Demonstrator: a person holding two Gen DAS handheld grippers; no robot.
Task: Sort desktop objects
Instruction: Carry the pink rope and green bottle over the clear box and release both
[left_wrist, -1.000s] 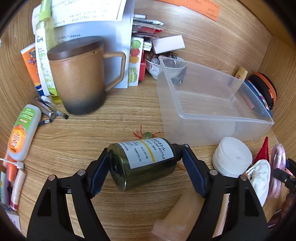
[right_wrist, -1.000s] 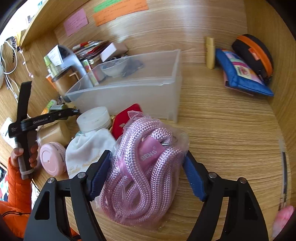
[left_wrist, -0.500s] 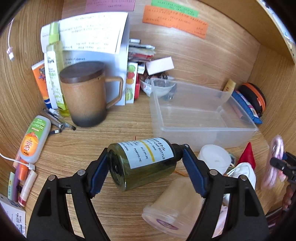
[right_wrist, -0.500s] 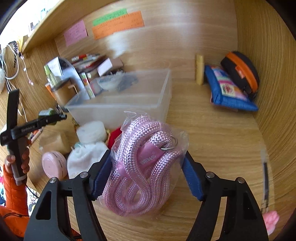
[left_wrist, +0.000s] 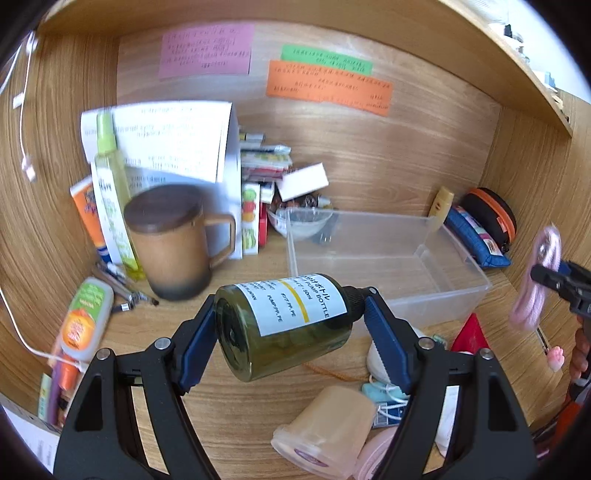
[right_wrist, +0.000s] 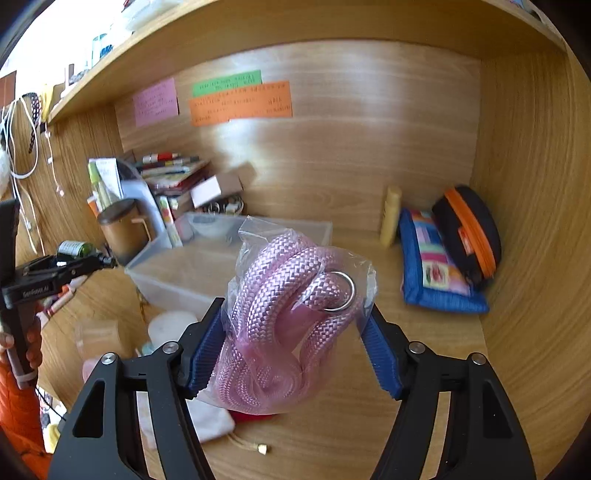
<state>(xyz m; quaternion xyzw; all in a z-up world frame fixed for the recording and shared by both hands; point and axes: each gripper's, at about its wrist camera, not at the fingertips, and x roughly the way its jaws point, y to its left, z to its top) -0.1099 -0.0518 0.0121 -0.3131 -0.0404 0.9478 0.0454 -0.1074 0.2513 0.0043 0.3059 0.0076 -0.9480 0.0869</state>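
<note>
My left gripper (left_wrist: 291, 339) is shut on a dark green pump bottle (left_wrist: 284, 325) with a white label, held sideways above the desk in front of the clear plastic bin (left_wrist: 458, 291). My right gripper (right_wrist: 295, 339) is shut on a bagged coil of pink rope (right_wrist: 288, 317), held in the air to the right of the bin (right_wrist: 159, 273). The rope also shows at the right edge of the left wrist view (left_wrist: 535, 280). The left gripper with the bottle (right_wrist: 75, 248) shows at the left of the right wrist view.
A brown lidded mug (left_wrist: 170, 240), tubes and pens stand left of the bin. A beige cup (left_wrist: 325, 432), white puck (left_wrist: 376, 362) and red item (left_wrist: 469, 332) lie in front. A blue pouch (right_wrist: 436, 273) and black-orange case (right_wrist: 469, 232) sit at the right wall.
Both grippers have risen well above the desk with their loads. The view now takes in the back wall notes and the shelf.
</note>
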